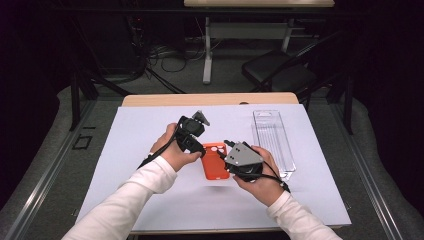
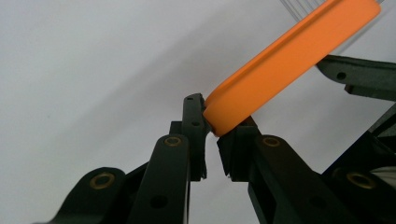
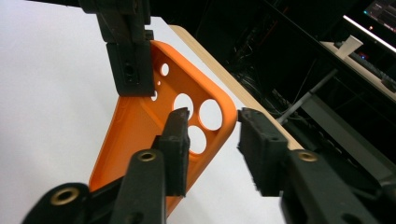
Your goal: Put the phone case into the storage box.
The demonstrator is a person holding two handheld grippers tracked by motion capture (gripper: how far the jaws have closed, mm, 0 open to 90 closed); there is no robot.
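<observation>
The right gripper [image 3: 212, 140] has its jaws straddling the camera-hole corner of the orange phone case [image 3: 140, 126], one inside, one just outside the rim, not yet pressing. Beyond, the left gripper [image 2: 211, 133] pinches the case's opposite edge. The case is lifted off the white mat [image 1: 150, 125], its long axis tilted, beside the clear plastic package [image 1: 272, 142].

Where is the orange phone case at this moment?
In the high view, the orange phone case is at the table's middle, between both grippers, left of the clear plastic box.
</observation>
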